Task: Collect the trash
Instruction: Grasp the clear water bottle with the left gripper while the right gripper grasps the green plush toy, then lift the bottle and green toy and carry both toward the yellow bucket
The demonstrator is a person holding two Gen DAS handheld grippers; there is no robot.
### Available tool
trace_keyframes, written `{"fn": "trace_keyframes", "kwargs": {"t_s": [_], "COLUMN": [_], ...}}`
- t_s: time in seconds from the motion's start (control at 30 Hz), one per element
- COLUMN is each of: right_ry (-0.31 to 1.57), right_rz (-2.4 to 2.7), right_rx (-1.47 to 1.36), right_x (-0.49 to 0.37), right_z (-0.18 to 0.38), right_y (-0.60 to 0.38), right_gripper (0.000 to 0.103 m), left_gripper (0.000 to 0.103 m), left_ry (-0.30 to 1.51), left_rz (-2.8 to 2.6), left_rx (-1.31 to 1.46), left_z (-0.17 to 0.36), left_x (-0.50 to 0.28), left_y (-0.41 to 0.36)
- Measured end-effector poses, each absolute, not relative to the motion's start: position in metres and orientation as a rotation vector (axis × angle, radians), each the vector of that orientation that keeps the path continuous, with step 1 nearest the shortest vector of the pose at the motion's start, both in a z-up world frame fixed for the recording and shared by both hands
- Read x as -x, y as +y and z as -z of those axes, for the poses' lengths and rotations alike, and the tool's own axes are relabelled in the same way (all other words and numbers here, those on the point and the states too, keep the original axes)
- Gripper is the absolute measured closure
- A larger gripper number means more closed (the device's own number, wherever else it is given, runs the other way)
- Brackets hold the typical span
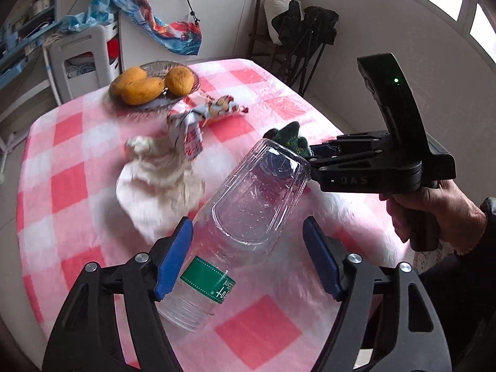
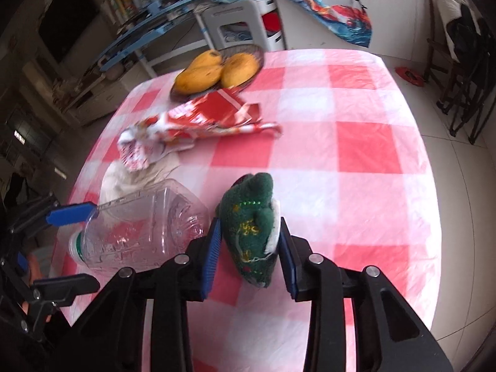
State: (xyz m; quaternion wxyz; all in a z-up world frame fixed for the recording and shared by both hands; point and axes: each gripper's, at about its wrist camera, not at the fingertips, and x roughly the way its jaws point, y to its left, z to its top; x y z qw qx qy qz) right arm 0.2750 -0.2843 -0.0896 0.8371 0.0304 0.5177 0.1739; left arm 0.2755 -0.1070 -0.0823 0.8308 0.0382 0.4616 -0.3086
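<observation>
A clear plastic bottle (image 1: 248, 204) with a green label lies on its side on the pink checked tablecloth (image 1: 62, 161). My left gripper (image 1: 248, 257) is open with the bottle between its blue pads, not squeezed. The bottle also shows in the right wrist view (image 2: 142, 229). My right gripper (image 2: 249, 248) is shut on a dark green knitted item (image 2: 251, 229), which shows beyond the bottle in the left wrist view (image 1: 290, 138). A crumpled white tissue (image 1: 158, 179) and a red and white wrapper (image 1: 198, 121) lie past the bottle; the wrapper shows in the right wrist view (image 2: 198, 124).
A glass dish of mangoes (image 1: 145, 85) stands at the table's far side (image 2: 214, 69). Beyond the table are a white stool (image 1: 80, 59), shelves (image 2: 145, 15) and a dark chair with bags (image 1: 297, 31). The table's right half (image 2: 356, 155) is bare cloth.
</observation>
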Motion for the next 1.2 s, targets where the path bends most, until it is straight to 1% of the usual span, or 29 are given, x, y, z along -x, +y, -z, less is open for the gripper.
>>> {"fn": "trace_keyframes", "kwargs": {"t_s": [0.07,0.17,0.3,0.33,0.37,0.47,0.67,0.8,1.03,1.1,1.13,1.17,1.2], "right_ry": [1.101,1.1,1.1,1.102,1.103,1.103,1.095,1.091,1.072,1.069,1.067,1.063,1.057], "right_rz": [-0.383,-0.384,-0.36,-0.347,-0.334,-0.294,-0.259,-0.269,-0.266,-0.27,-0.273,-0.275,-0.276], "right_rx": [-0.002,0.006,-0.01,-0.017,-0.03,-0.075,-0.227,-0.232,-0.182,-0.153,-0.144,-0.136,-0.128], "right_x": [-0.261,-0.243,-0.224,-0.221,-0.219,-0.221,-0.23,-0.239,-0.251,-0.252,-0.252,-0.252,-0.252], "right_z": [0.087,0.081,0.078,0.078,0.079,0.081,0.084,0.086,0.089,0.089,0.089,0.089,0.087], "right_y": [-0.266,-0.252,-0.25,-0.251,-0.253,-0.264,-0.291,-0.288,-0.275,-0.271,-0.269,-0.268,-0.267], "right_gripper": [0.067,0.067,0.067,0.067,0.065,0.057,0.056,0.055,0.055,0.064,0.066,0.068,0.07], "left_gripper": [0.033,0.033,0.032,0.03,0.028,0.027,0.027,0.027,0.027,0.031,0.034,0.04,0.042], "left_ry": [1.003,1.013,0.948,0.931,0.916,0.902,0.931,0.973,0.886,0.868,0.864,0.863,0.872], "left_rz": [0.648,0.634,0.581,0.565,0.557,0.575,0.606,0.667,0.644,0.613,0.589,0.559,0.546], "left_rx": [-0.073,-0.073,-0.096,-0.106,-0.115,-0.172,-0.342,-0.325,-0.551,-0.593,-0.609,-0.615,-0.601], "left_z": [0.084,0.083,0.071,0.067,0.065,0.064,0.079,0.072,0.079,0.081,0.081,0.08,0.079], "left_x": [-0.258,-0.235,-0.221,-0.221,-0.221,-0.227,-0.233,-0.228,-0.205,-0.2,-0.199,-0.199,-0.2], "left_y": [-0.09,-0.073,-0.069,-0.072,-0.075,-0.091,-0.127,-0.134,-0.167,-0.171,-0.171,-0.17,-0.167]}}
